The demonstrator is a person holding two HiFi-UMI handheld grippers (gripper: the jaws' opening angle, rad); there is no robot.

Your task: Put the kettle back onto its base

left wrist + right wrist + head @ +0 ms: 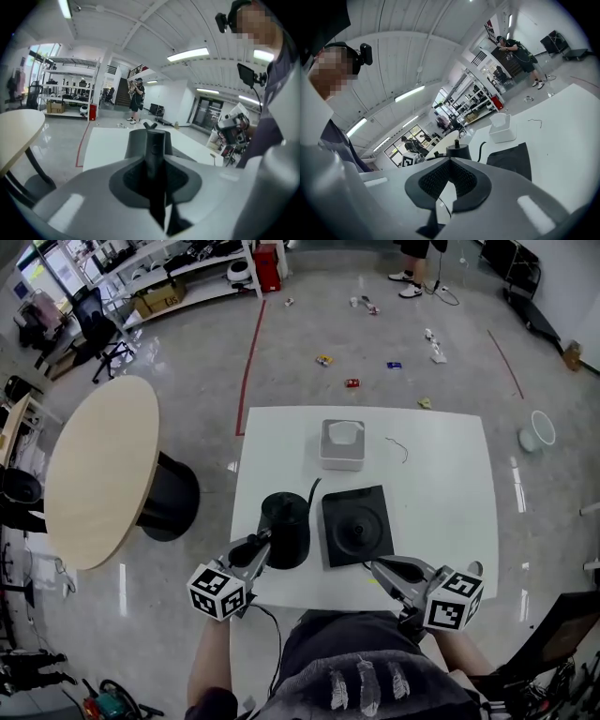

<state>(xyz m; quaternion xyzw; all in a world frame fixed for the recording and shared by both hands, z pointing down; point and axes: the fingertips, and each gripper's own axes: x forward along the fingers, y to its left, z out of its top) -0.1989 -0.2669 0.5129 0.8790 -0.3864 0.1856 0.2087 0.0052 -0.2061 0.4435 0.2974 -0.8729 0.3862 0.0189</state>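
Observation:
The black kettle (285, 524) is upright just left of its flat black base (356, 524), near the front of the white table (441, 493). My left gripper (265, 544) comes at it from the front left and is shut on the kettle's handle (155, 152), which stands straight up between the pads. Whether the kettle's bottom touches the table I cannot tell. My right gripper (377, 567) hovers at the table's front edge, right of the base, shut with nothing in it. The right gripper view shows the kettle (457, 151) and the base (511, 159) beyond the right gripper (449, 162).
A white box (341, 443) stands behind the base, with a thin bit of wire (398, 448) to its right. The base's black cord (313, 489) runs back between kettle and base. A round wooden table (98, 470) stands to the left. Litter lies on the floor beyond.

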